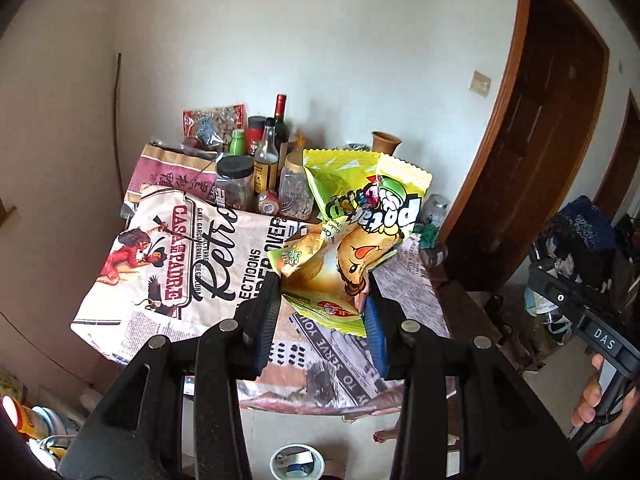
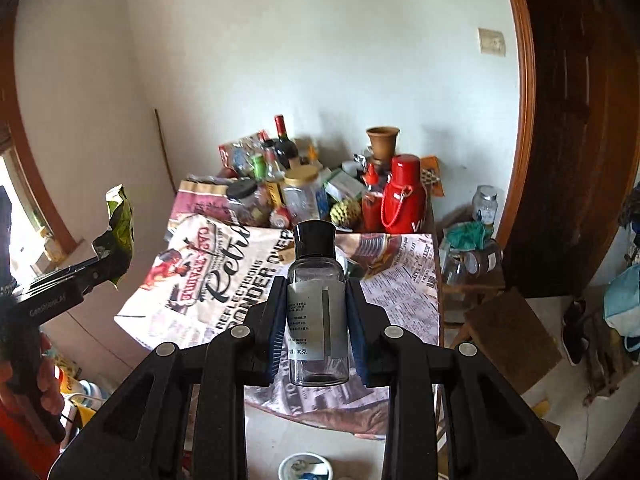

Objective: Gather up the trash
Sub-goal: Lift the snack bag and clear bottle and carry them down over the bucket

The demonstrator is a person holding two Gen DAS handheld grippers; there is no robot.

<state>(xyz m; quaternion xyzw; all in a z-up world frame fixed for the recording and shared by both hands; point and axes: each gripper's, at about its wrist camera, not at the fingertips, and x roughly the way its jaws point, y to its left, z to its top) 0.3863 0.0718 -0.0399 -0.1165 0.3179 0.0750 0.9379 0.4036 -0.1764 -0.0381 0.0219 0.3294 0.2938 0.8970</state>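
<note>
My left gripper (image 1: 326, 284) is shut on a crumpled yellow-green chip bag (image 1: 352, 232), held up in the air above the table (image 1: 168, 280). From the right wrist view the same chip bag (image 2: 120, 216) shows at the far left, pinched in the left gripper (image 2: 105, 258). My right gripper (image 2: 316, 280) is shut on a small clear bottle (image 2: 316, 312) with a black cap and a white label, standing upright between the blue pads. A printed newspaper-style cloth covers the table (image 2: 404, 288), and both grippers are raised over its near edge.
Jars, a wine bottle (image 1: 281, 120), a red flask (image 2: 404, 196) and a clay pot (image 2: 382, 140) crowd the table's far end. A round white bin (image 1: 297, 462) sits on the floor below, also seen as the bin (image 2: 306, 468). Wooden door at right; a hand (image 1: 592, 396) holds the other tool.
</note>
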